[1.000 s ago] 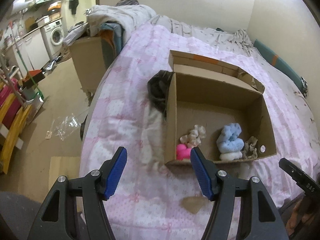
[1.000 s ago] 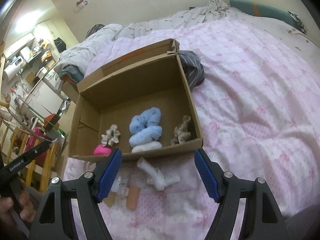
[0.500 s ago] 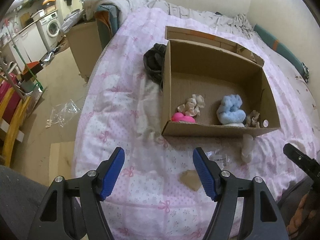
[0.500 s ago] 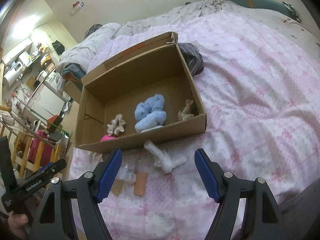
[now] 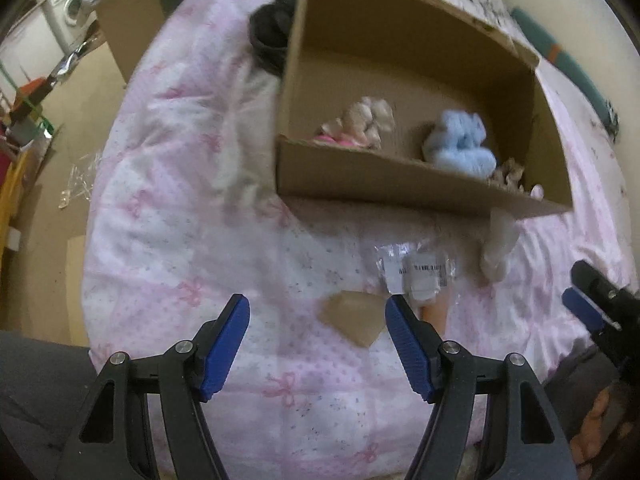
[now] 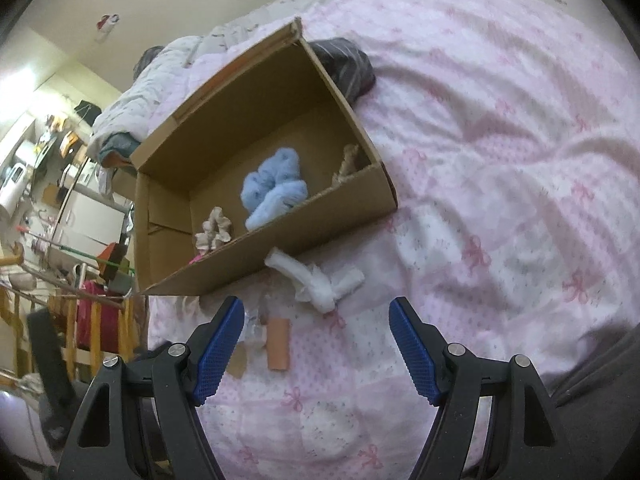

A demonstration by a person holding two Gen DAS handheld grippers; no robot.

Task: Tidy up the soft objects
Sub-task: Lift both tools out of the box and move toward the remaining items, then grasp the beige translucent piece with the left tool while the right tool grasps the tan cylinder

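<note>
While the open cardboard box [image 5: 384, 184] is sitting on the pink bow-print quilt [image 5: 180, 248], a fluffy light-blue soft piece [image 6: 276, 192] is lying inside it near the front wall, with a beige ruffled piece [image 6: 214, 232] to its left, a pink item [image 5: 340, 141] peeking out under that one, and a tan frilly piece [image 6: 348, 162] tucked in the right near corner. Just outside the near wall, a white knotted cloth [image 6: 320, 278] is resting on the quilt, touching the box. Left of it, a clear plastic packet [image 5: 416, 272], a small orange-tan tube [image 6: 278, 344] and a flat brown card piece [image 5: 354, 318] are lying close together. A dark striped garment [image 6: 344, 62] is bunching against the box's far side. The left gripper [image 5: 316, 344] is hanging above the card piece with its jaws apart and empty. The right gripper [image 6: 316, 348] is hovering near the white cloth, its jaws also standing wide with nothing between them.
</note>
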